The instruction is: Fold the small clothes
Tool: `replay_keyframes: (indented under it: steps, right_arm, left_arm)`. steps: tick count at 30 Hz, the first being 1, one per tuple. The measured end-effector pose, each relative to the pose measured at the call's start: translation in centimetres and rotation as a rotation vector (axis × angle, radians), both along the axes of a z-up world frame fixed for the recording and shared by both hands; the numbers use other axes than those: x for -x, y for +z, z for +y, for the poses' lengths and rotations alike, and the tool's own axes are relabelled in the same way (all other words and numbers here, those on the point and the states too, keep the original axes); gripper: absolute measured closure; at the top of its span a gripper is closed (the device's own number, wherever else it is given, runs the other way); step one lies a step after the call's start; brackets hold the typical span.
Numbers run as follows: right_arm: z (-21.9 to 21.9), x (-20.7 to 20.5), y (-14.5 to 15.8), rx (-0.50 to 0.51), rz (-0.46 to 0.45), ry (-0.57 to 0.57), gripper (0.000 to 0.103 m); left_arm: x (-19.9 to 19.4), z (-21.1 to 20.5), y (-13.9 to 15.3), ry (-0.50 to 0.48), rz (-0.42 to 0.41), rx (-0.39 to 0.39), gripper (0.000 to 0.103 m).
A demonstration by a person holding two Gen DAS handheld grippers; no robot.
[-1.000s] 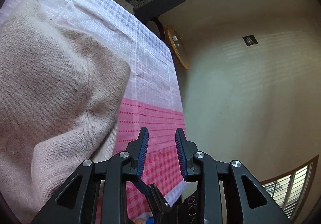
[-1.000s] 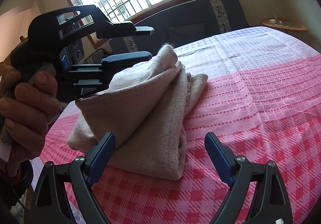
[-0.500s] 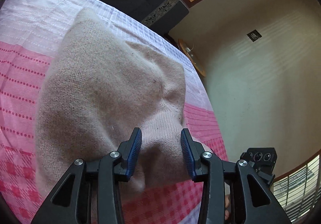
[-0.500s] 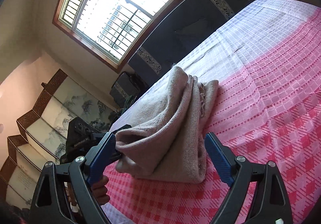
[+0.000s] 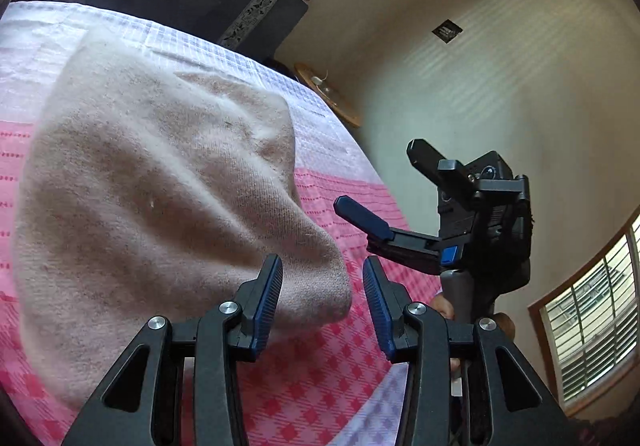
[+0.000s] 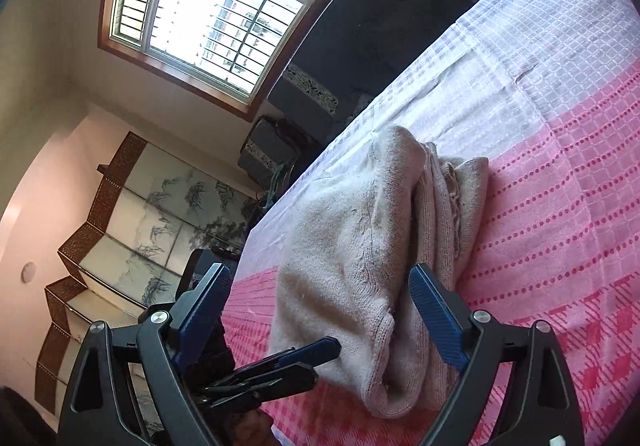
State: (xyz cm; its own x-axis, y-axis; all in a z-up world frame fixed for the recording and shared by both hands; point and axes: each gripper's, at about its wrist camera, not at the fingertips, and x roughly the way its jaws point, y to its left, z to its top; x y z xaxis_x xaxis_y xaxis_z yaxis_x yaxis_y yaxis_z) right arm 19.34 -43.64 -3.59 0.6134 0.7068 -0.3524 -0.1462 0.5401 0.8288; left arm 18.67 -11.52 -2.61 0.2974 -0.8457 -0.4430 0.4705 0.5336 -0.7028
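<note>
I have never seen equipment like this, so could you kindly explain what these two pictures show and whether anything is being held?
A person holds a two-finger tool in each hand, with a camera on each looking along its fingers. One view looks out from the left gripper, the other from the right gripper. Each camera also catches the other tool. A folded beige knit garment lies on a pink and white checked cloth. Both grippers are open beside the garment, holding nothing.

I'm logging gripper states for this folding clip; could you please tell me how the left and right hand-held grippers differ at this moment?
The right hand-held gripper gapes wide; the left hand-held gripper is open more narrowly. The folded beige sweater lies between the right one's fingers, while only its corner shows between the left one's. Both have blue-padded fingers and hold nothing, above the pink checked cloth.
</note>
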Motion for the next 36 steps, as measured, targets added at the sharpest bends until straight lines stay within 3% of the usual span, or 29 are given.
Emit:
replay_keyframes:
  steps: [3,5,8,11,12,14,16,19,22,24,27,29,32,36]
  right_arm:
    - [1.0,-1.6,-0.1,0.031,0.015,0.023,0.014]
    - [1.6,-2.6,-0.9,0.041,0.043,0.042,0.014]
    - [2.3,-3.7,-2.0,0.078,0.096,0.056,0.016]
    - [3.3,-4.2,-2.9,0.142,0.140,0.047,0.018]
    - [3.6,-4.3,-3.0,0.144,0.138,0.049,0.018]
    - [4.4,-4.4,-2.6,0.176,0.105,0.060,0.030]
    - [5.5,-4.7,-2.2,0.288,0.108,0.059,0.086]
    - [5.2,-4.7,-2.3,0.336,0.101,0.024,0.089]
    - [3.6,-4.2,-1.7,0.303,0.048,-0.007,0.089]
    - [3.1,-4.7,-2.9,0.350,0.071,-0.009,0.090]
    - [2.0,-4.7,-4.7,0.258,0.106,-0.021,0.090]
    - [2.6,-4.6,-4.4,0.316,0.081,-0.003,0.090]
    - [2.2,-4.7,-4.7,0.268,0.086,0.027,0.089]
    - [1.7,-4.8,-4.5,0.191,0.091,0.038,0.078]
  left_arm:
    - [-0.6,5.0,0.3,0.150,-0.052,0.020,0.051]
    - [-1.6,7.1,-1.0,0.218,-0.036,-0.026,0.051]
    - [-1.8,8.8,-2.9,0.225,-0.013,0.046,0.051]
    - [-0.6,8.1,-3.5,0.213,-0.124,0.003,0.051]
    - [-0.5,7.9,-3.7,0.206,-0.114,0.005,0.051]
    - [-0.3,7.9,-3.8,0.194,-0.113,0.038,0.051]
    - [-0.5,8.0,-4.1,0.204,-0.095,0.057,0.051]
    - [-0.5,8.7,-4.4,0.214,-0.077,0.082,0.051]
    - [-0.3,8.6,-4.5,0.203,-0.079,0.063,0.051]
    - [-0.7,8.2,-4.5,0.179,-0.072,0.062,0.051]
    - [-0.6,8.1,-4.5,0.171,-0.071,0.048,0.051]
    - [-0.6,8.2,-4.6,0.179,-0.065,0.056,0.051]
    - [-0.7,8.2,-4.6,0.182,-0.062,0.059,0.051]
    - [-0.7,8.2,-4.7,0.182,-0.061,0.052,0.051]
